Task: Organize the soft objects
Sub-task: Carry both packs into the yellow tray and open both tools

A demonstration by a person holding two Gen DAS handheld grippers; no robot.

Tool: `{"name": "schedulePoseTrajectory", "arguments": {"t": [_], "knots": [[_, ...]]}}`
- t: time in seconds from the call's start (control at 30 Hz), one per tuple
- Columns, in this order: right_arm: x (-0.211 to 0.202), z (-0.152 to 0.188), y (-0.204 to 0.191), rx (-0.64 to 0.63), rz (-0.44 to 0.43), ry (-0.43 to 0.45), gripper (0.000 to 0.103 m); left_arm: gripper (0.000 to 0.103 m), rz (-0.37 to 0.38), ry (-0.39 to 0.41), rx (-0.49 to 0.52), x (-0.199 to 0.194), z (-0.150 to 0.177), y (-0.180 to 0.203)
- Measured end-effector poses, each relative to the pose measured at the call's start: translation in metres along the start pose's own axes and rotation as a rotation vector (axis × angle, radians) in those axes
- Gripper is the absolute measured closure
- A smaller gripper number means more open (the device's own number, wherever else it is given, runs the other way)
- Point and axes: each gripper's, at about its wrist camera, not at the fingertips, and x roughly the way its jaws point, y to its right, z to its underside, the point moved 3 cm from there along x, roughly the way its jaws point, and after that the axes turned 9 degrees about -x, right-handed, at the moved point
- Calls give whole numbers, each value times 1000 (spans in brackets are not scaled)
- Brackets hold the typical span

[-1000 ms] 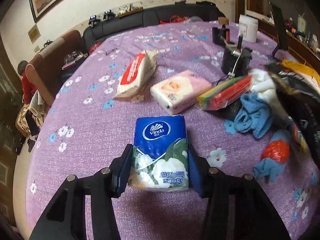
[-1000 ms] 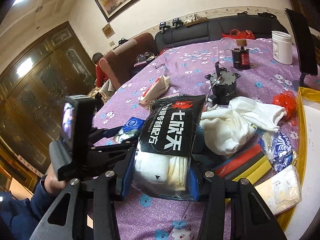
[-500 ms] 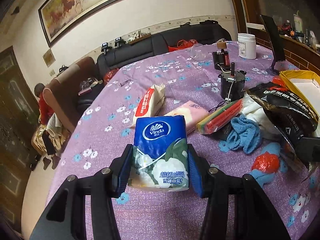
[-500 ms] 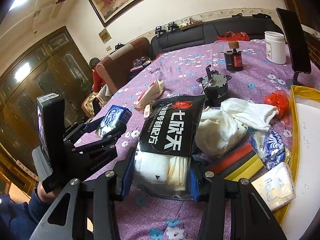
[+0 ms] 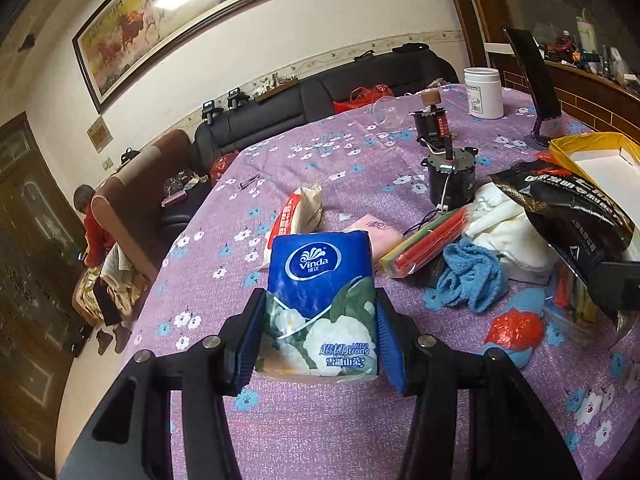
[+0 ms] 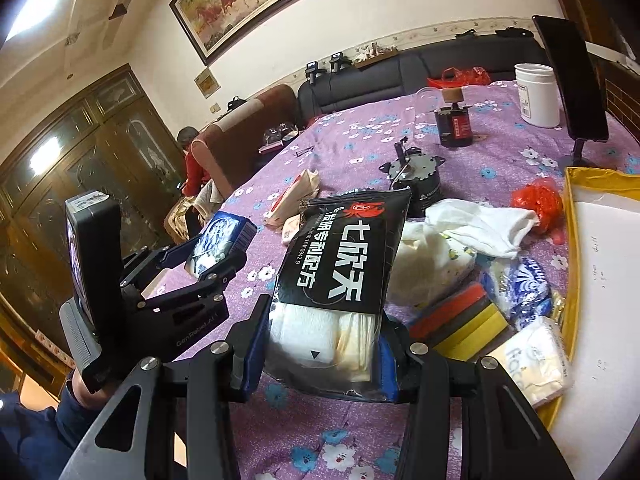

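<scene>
My left gripper (image 5: 320,340) is shut on a blue Vinda tissue pack (image 5: 320,296) with white flowers, held clear above the purple flowered tablecloth (image 5: 320,432). The right wrist view shows that same gripper (image 6: 218,254) at the left, still holding the blue pack (image 6: 222,236). My right gripper (image 6: 320,350) is shut on a black bag (image 6: 340,272) with white lettering and white cloths showing through its clear lower part. On the cloth lie a red-and-white wipes pack (image 5: 298,210), a pink tissue pack (image 5: 380,232), a blue towel (image 5: 470,276) and white cloths (image 6: 476,228).
A yellow-rimmed box (image 6: 570,264) stands at the right edge of the table. Two small motors (image 5: 450,176), a white jar (image 5: 484,92), a black stand (image 6: 572,80), a striped sponge pack (image 6: 460,328) and red plastic (image 5: 516,330) crowd the right half. A person sits by the brown armchair (image 5: 132,208).
My left gripper has lifted the blue pack off the cloth and tilted up, so more of the room shows. The right gripper with the black bag has shifted only slightly.
</scene>
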Motion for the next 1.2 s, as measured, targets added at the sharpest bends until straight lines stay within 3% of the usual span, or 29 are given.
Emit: {"name": "schedulePoseTrajectory", "arguments": {"t": [0.57, 0.9, 1.2], "knots": [[-30, 7, 27, 56, 15, 54, 53, 52, -7, 14, 49, -11, -6, 24], [-75, 15, 65, 125, 87, 129, 53, 52, 181, -33, 15, -21, -20, 45], [-118, 30, 104, 196, 164, 178, 53, 52, 299, -51, 53, -28, -38, 100]]}}
